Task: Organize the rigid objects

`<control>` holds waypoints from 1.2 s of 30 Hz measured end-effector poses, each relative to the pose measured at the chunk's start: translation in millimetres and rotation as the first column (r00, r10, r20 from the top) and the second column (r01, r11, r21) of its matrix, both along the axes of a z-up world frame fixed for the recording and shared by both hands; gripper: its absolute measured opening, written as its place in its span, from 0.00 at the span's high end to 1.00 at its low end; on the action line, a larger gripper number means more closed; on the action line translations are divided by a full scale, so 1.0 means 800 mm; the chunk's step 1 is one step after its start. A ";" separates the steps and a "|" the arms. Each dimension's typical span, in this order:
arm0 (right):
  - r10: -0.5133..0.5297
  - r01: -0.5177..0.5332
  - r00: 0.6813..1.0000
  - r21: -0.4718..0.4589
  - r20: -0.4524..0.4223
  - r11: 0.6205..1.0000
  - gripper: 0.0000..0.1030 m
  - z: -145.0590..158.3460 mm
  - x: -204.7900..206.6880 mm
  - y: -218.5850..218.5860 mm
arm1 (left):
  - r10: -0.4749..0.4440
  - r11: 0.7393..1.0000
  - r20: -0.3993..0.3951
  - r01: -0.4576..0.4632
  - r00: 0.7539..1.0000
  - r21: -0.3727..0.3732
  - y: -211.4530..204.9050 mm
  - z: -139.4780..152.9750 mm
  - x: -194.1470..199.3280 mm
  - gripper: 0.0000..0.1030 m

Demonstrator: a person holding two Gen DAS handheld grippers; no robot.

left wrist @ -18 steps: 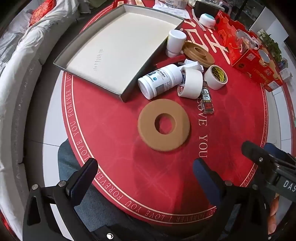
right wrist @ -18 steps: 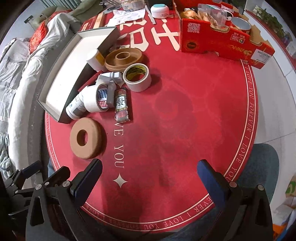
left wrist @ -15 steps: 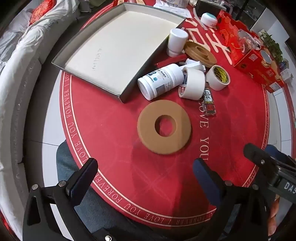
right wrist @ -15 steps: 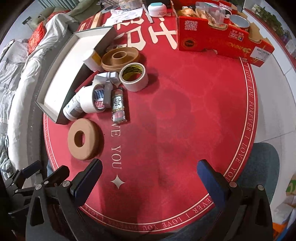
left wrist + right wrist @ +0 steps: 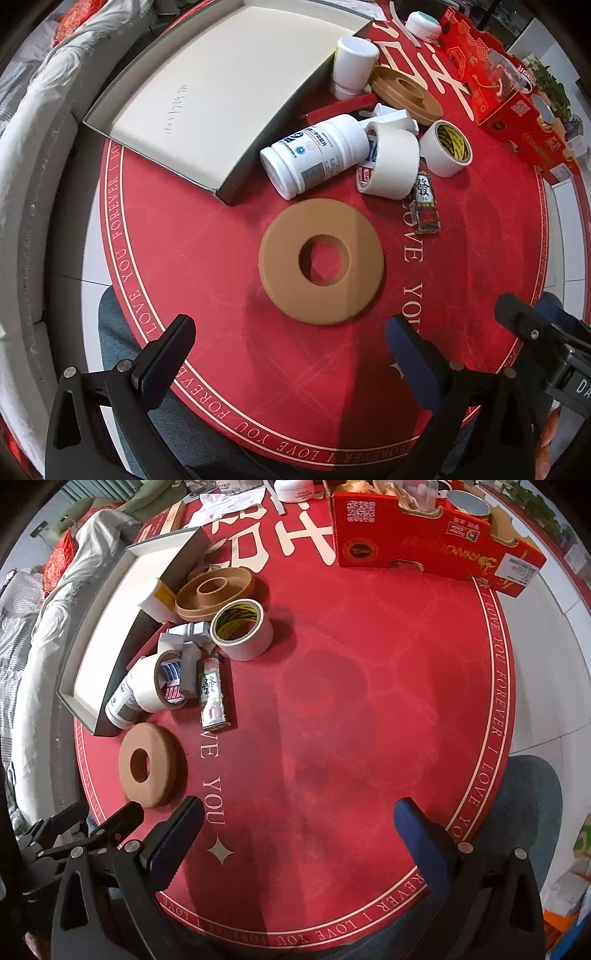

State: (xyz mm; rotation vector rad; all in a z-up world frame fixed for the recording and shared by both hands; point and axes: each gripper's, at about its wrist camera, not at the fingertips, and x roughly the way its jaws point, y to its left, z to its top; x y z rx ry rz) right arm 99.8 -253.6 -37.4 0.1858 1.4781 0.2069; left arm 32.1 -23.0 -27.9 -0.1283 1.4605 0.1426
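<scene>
Spread wide and empty, the left gripper (image 5: pixel 291 347) could skid the flat cork ring (image 5: pixel 320 261) at twelve o'clock into the pill bottle (image 5: pixel 313 157)

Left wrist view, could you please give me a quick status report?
Left tool open, empty, short of brown ring. Right tool open, empty. Tray empty. Nothing between left tool and ring.

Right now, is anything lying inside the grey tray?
No, in the left wrist view the grey tray shows only its bare white floor.
</scene>
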 end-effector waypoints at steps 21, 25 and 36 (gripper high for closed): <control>0.059 -0.059 0.998 -0.028 0.012 0.998 0.00 0.005 0.015 0.027 | 0.022 1.000 0.020 -0.022 1.000 -0.018 0.020 -0.007 0.004 0.00; 0.059 -0.058 0.998 -0.032 0.007 0.998 0.00 0.003 0.017 0.028 | 0.023 1.000 0.002 -0.023 1.000 -0.011 0.021 -0.013 0.003 0.00; 0.062 -0.062 0.998 -0.047 -0.003 0.997 0.00 -0.003 0.018 0.028 | 0.040 0.999 -0.034 -0.039 0.999 0.018 0.000 -0.024 0.010 0.00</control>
